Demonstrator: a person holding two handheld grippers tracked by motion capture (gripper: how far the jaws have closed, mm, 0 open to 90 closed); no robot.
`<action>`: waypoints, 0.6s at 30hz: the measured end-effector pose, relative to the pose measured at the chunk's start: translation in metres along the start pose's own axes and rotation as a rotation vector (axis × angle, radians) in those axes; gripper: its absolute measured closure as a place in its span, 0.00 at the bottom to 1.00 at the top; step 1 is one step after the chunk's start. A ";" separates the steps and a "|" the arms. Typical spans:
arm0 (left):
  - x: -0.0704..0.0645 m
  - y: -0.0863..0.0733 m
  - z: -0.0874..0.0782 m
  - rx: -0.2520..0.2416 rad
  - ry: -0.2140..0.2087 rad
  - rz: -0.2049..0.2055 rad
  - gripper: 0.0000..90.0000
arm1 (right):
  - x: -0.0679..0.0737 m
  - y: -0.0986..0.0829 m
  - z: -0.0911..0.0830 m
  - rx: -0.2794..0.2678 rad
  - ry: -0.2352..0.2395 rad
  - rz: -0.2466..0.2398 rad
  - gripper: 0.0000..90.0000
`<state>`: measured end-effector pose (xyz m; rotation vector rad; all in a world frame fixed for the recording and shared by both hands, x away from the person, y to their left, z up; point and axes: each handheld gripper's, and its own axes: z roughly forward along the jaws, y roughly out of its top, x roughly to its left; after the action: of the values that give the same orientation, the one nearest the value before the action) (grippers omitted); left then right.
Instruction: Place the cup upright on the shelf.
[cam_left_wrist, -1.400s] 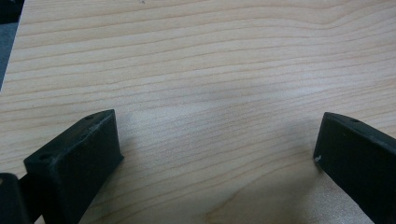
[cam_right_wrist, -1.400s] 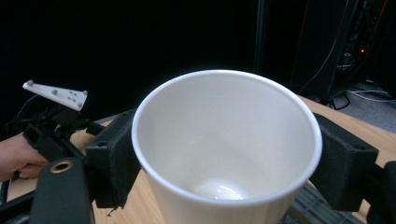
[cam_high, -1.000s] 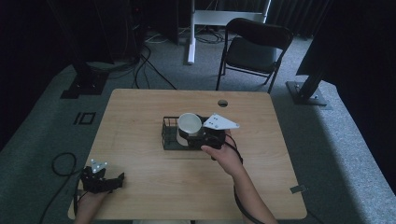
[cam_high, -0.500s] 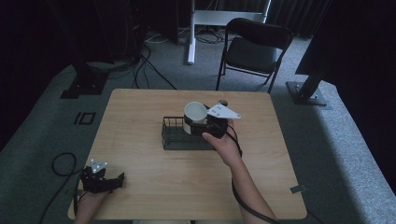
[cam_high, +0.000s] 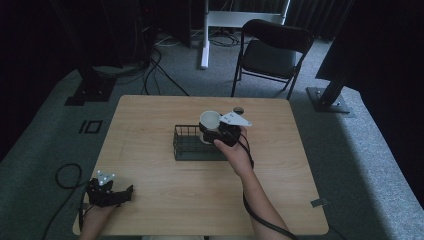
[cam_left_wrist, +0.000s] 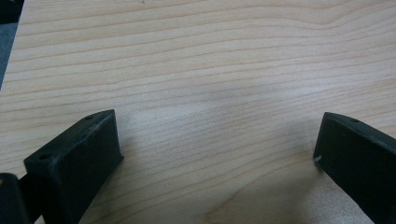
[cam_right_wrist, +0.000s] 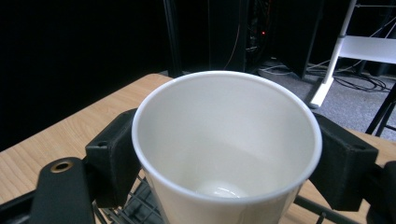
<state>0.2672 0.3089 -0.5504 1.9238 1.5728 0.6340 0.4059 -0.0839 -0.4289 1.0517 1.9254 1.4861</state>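
A white paper cup (cam_high: 209, 121) (cam_right_wrist: 227, 149) is held upright and empty above the right end of a black wire basket (cam_high: 193, 145) in the middle of the table. My right gripper (cam_high: 216, 131) (cam_right_wrist: 229, 158) is shut on the cup, one jaw on each side of its wall. At the table's front left corner my left gripper (cam_high: 109, 192) (cam_left_wrist: 217, 154) rests low over bare wood, its jaws wide open with nothing between them.
The wooden table (cam_high: 150, 125) has a small round hole (cam_high: 239, 109) near its far edge. A black folding chair (cam_high: 272, 52) stands behind the table. Cables (cam_high: 65, 175) lie on the grey carpet to the left, and stand bases sit at both sides.
My right gripper has carried the cup up and toward the far right, from inside the basket to above its right end. The left gripper has stayed put.
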 end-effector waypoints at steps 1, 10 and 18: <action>0.000 0.000 0.000 0.000 0.000 0.000 0.01 | 0.000 -0.002 0.001 0.003 -0.002 -0.002 0.22; 0.000 0.000 0.000 0.000 0.000 0.000 0.01 | -0.005 -0.016 0.011 0.043 -0.036 -0.007 0.22; 0.000 0.000 0.000 0.000 0.000 -0.001 0.01 | -0.005 -0.022 0.017 0.054 -0.040 -0.001 0.22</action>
<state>0.2672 0.3089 -0.5503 1.9235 1.5735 0.6335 0.4156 -0.0802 -0.4550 1.0950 1.9480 1.4089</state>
